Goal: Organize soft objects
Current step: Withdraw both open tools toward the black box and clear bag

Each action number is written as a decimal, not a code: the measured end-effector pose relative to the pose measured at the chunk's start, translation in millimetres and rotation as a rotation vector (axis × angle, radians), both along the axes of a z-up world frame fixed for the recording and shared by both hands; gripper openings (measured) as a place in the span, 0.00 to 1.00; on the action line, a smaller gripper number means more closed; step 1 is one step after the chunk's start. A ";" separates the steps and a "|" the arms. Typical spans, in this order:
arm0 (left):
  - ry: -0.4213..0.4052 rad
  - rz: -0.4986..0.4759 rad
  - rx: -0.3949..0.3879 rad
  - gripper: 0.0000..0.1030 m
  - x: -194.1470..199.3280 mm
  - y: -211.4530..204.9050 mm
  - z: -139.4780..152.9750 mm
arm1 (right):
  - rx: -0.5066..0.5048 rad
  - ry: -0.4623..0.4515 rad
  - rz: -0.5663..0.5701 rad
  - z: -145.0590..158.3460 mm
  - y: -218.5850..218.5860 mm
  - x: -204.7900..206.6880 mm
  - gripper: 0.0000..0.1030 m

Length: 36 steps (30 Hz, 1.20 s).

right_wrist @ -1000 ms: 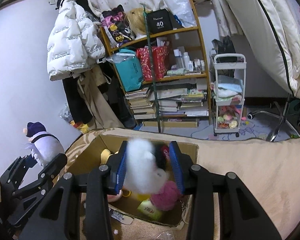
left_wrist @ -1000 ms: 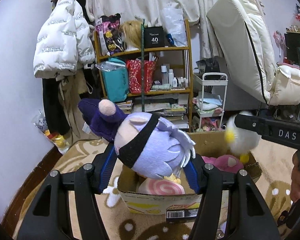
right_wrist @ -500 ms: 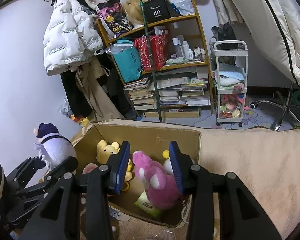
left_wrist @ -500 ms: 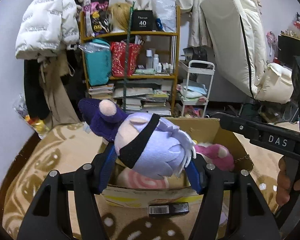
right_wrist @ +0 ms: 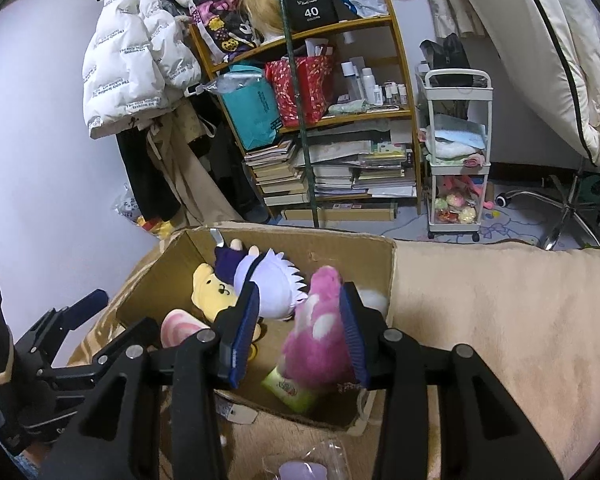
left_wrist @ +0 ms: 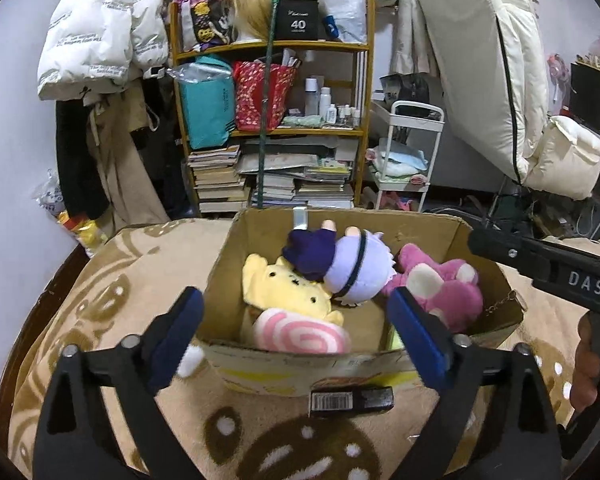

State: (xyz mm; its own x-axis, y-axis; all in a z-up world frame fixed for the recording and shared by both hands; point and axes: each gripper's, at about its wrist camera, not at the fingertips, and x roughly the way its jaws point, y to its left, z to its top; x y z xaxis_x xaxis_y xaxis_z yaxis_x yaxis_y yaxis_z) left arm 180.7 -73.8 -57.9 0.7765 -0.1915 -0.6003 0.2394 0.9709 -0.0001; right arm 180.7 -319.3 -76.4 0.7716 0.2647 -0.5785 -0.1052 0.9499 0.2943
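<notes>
Dropped: purple doll (left_wrist: 352, 270) now in cardboard box (left_wrist: 228, 256) (atop yellow plush (left_wrist: 284, 288)).

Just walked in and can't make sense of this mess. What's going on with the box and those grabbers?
A person with two handheld grippers is sorting plush toys into a cardboard box. The left gripper hangs open and empty above the box. The lavender doll lies inside on the yellow plush, beside the pink plush. The right gripper is open too.
</notes>
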 end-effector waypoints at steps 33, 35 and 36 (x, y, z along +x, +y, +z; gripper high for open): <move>0.075 0.087 0.072 0.93 -94.9 38.6 29.2 | -0.066 0.022 -0.049 17.1 -1.9 -85.2 1.00; 0.079 0.084 0.072 0.93 -98.3 38.3 29.0 | -0.070 0.030 -0.046 14.9 -1.6 -88.2 1.00; 0.082 0.084 0.071 0.93 -99.4 38.1 28.9 | -0.073 0.035 -0.044 13.4 -1.8 -89.4 1.00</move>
